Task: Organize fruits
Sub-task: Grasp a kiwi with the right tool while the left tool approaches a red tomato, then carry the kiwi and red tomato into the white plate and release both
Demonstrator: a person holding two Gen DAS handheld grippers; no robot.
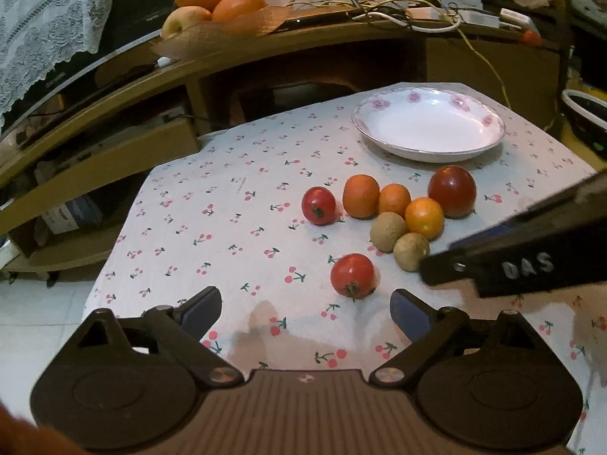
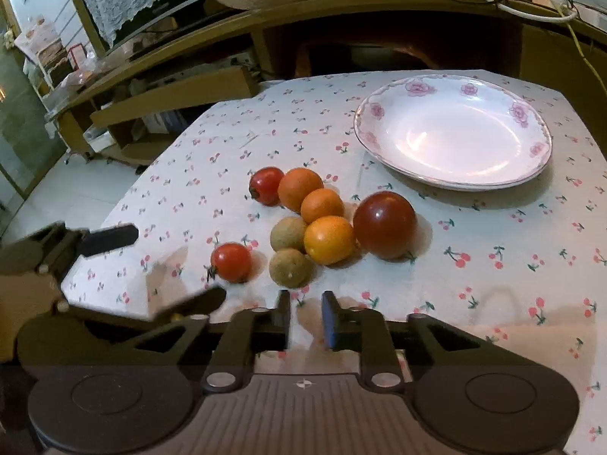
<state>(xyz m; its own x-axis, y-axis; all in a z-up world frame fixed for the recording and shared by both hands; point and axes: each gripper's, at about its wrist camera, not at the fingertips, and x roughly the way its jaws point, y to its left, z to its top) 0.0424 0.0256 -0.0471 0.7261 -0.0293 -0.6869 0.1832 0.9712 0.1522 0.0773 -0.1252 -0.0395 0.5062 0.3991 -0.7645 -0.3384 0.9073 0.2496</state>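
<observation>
Several fruits lie in a cluster on the cherry-print tablecloth (image 1: 227, 197): a big dark red tomato (image 1: 452, 190) (image 2: 384, 224), three oranges (image 1: 424, 217) (image 2: 329, 239), two brown round fruits (image 1: 411, 251) (image 2: 291, 267) and two small red tomatoes (image 1: 352, 275) (image 2: 231, 262). An empty white plate with pink flowers (image 1: 428, 129) (image 2: 453, 134) stands behind them. My left gripper (image 1: 305, 309) is open and empty, just in front of the near small tomato. My right gripper (image 2: 305, 313) is narrowly open and empty, just in front of the near brown fruit; it also shows in the left wrist view (image 1: 493, 265).
A wooden shelf unit (image 1: 265, 60) stands behind the table, with a tray of oranges and an apple (image 1: 205, 3) and tangled cables (image 1: 398, 11) on top. The table's left edge drops to a white tiled floor (image 1: 41, 303).
</observation>
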